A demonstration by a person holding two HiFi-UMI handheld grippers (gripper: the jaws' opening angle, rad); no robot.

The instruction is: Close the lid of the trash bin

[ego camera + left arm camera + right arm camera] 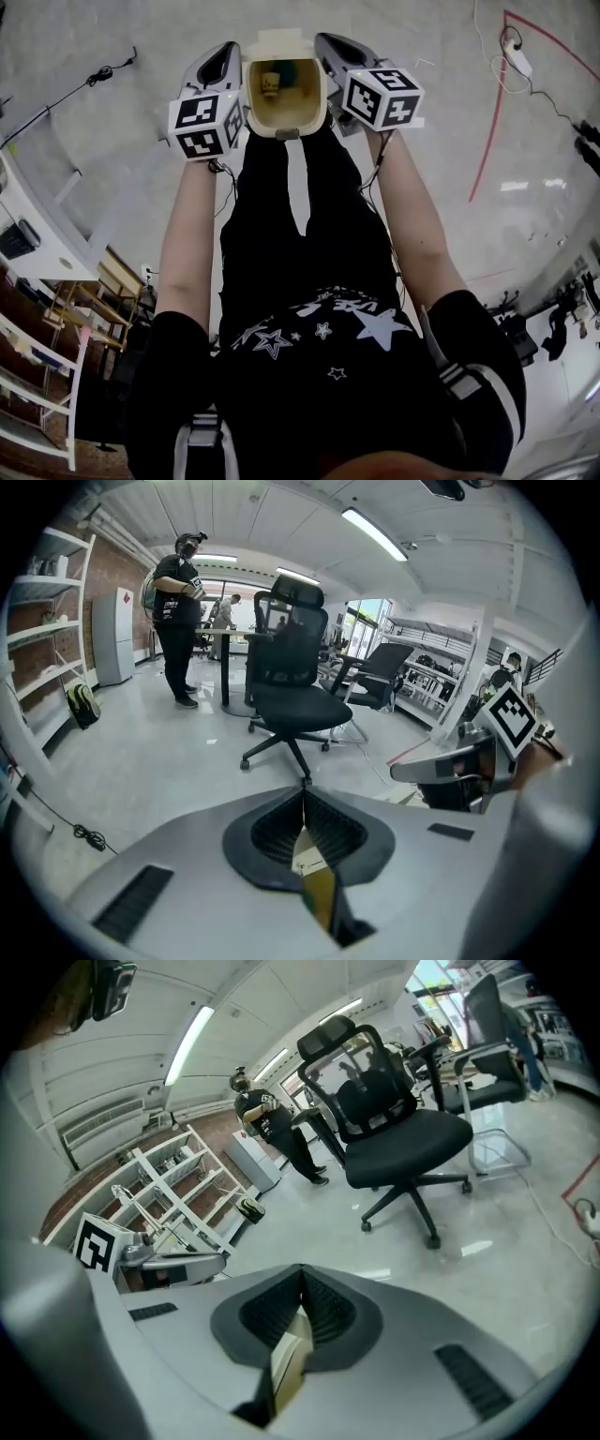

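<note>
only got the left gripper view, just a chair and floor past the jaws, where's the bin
Observer: In the head view the bin sits ahead of the person's legs. The left gripper is on one side of it and the right gripper on the other.
Operator: is it shut yet
Observer: No, the top is open. I can see down inside, where something teal lies.
Operator: right jaws?
Observer: Together at the tips in the right gripper view, aimed toward a chair.
</note>
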